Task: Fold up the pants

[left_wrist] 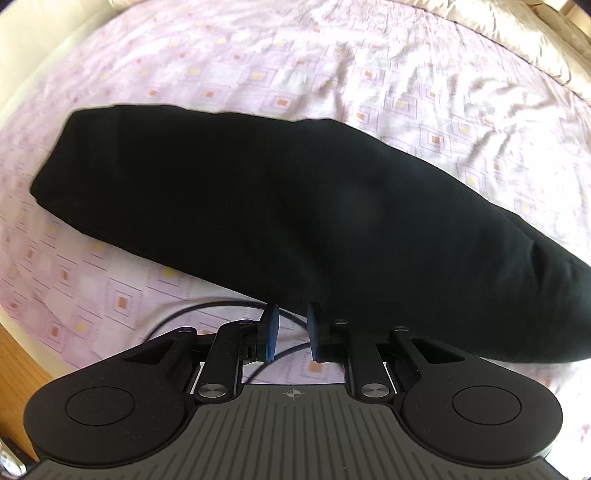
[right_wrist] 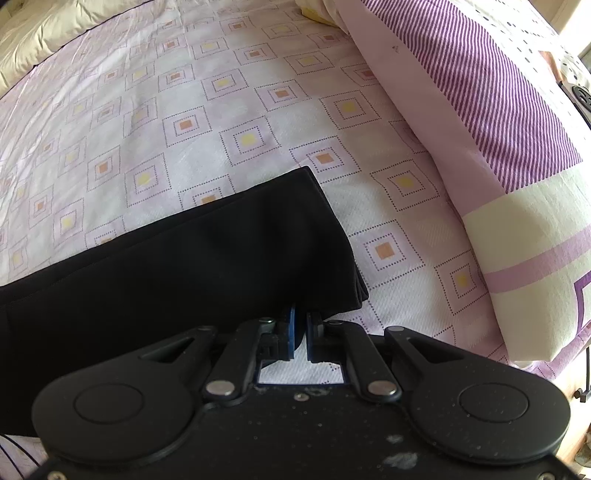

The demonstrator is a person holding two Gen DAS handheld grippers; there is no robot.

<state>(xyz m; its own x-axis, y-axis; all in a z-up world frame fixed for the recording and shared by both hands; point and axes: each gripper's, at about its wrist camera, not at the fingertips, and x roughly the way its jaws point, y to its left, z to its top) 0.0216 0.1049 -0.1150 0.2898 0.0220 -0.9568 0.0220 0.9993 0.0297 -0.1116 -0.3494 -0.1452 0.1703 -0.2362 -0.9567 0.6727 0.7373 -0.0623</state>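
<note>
The black pants (left_wrist: 258,206) lie folded lengthwise in a long band on the bed. In the left wrist view my left gripper (left_wrist: 291,310) sits at the band's near edge, its blue pads (left_wrist: 272,332) a small gap apart with no cloth between them. In the right wrist view one end of the pants (right_wrist: 207,258) lies flat, its corner pointing right. My right gripper (right_wrist: 301,317) is nearly closed at that end's near edge, and dark cloth seems to sit between the pads (right_wrist: 291,332).
The bed has a pink sheet (right_wrist: 221,122) with square prints. A purple striped pillow (right_wrist: 498,129) lies at the right. A cream duvet (left_wrist: 517,33) lies at the far side. A black cable (left_wrist: 207,308) runs under the left gripper. A wooden floor (left_wrist: 14,354) shows at the lower left.
</note>
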